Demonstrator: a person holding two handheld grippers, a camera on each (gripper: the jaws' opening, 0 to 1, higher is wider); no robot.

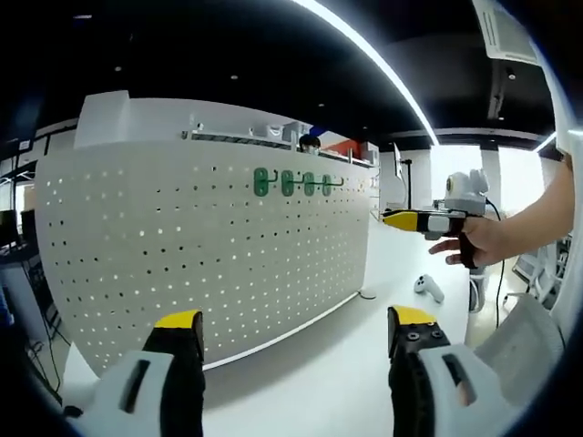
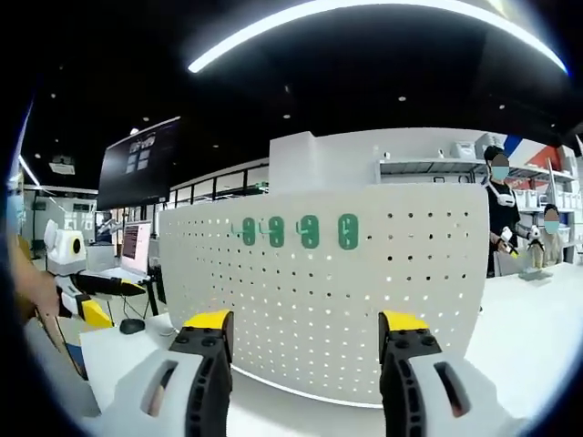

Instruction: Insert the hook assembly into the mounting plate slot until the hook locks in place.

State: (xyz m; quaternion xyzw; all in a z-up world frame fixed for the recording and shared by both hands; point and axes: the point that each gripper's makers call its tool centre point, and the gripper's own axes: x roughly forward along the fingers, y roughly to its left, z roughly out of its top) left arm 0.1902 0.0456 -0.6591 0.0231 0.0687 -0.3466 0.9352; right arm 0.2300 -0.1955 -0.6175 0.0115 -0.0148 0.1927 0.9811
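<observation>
I see a matt white perforated panel, probably painted metal, glossy green plastic hooks, and a smooth white counter.

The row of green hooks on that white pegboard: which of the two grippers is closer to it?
Probably right. The right gripper is raised beside the green hooks on the pegboard. The left gripper sits lower, farther back.

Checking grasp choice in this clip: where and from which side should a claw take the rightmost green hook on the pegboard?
Take the rightmost green hook by its two long side edges, coming straight at the face of the white pegboard. It stands upright and flat against the panel, so only its narrow sides offer opposing surfaces. Its neighbour sits close, so the open right claw would likely need to narrow first.
</observation>
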